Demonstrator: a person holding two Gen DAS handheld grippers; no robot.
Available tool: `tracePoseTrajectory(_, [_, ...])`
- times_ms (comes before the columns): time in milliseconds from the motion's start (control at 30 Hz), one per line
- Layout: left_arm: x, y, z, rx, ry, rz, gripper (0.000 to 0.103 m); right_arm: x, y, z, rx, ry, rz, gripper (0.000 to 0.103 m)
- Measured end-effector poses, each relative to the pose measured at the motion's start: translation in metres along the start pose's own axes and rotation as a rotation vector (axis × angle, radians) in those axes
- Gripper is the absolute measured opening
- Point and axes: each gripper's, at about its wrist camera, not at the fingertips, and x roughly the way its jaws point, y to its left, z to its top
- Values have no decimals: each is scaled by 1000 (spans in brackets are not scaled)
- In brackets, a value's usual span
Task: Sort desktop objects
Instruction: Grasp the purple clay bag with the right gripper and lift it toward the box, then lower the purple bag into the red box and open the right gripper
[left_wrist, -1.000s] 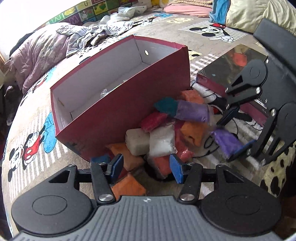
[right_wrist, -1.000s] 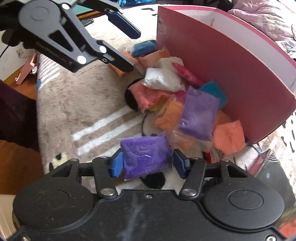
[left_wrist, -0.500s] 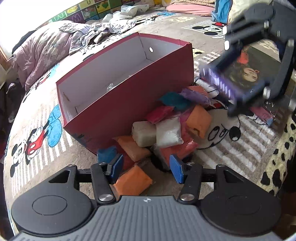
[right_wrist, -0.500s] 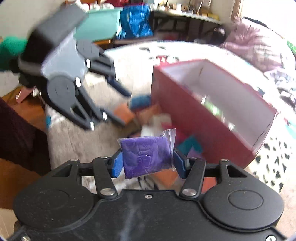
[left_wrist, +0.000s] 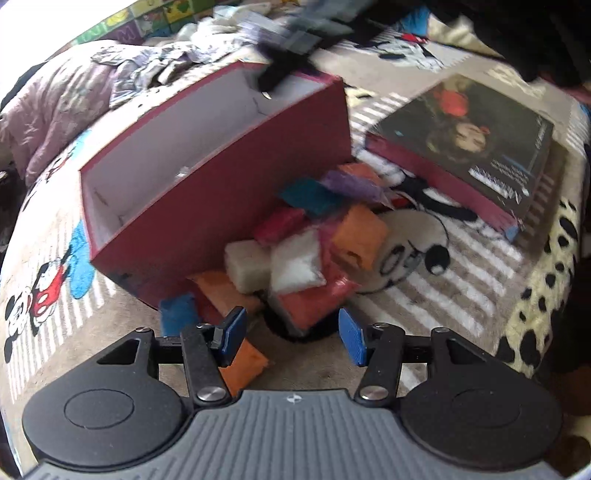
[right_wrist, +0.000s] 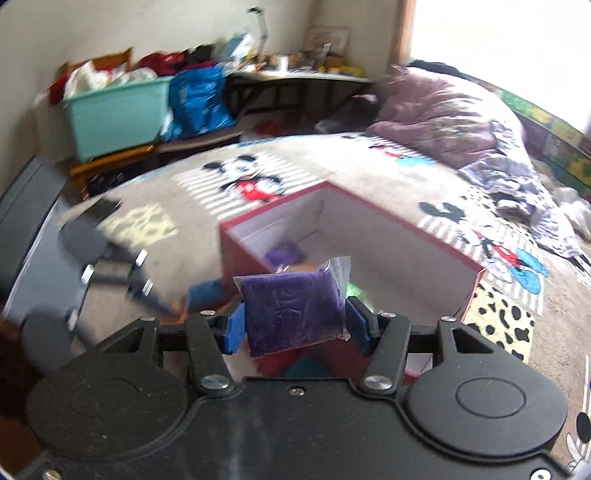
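A red box (left_wrist: 236, 192) with a white inside stands open on the Mickey Mouse blanket; it also shows in the right wrist view (right_wrist: 369, 236). A pile of coloured clay packets (left_wrist: 306, 254) lies against its near wall. My left gripper (left_wrist: 291, 336) is open and empty, low over the near end of the pile. My right gripper (right_wrist: 295, 325) is shut on a purple clay packet (right_wrist: 291, 314), held above the box's near wall. Another purple packet (right_wrist: 286, 254) lies inside the box. In the left wrist view the right gripper (left_wrist: 288, 44) is a blur above the box's far corner.
The box lid (left_wrist: 465, 147) with a printed picture lies right of the pile. A crumpled purple quilt (right_wrist: 454, 122) lies at the far end of the bed. A teal bin (right_wrist: 114, 114) and a cluttered desk stand beyond the bed.
My right gripper has lifted the purple packet from the pile and carried it up over the red box. My left gripper has stayed open near the pile.
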Motion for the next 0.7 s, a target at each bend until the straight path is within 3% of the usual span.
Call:
tracePoseTrajectory(300, [3,-11,-4,45,29,-13,54,38,-25,14,199,-37,-94,56])
tracePoseTrajectory(700, [3,-7,-9,44,36,-21,54,84,-47,-6,308,95,-202,57])
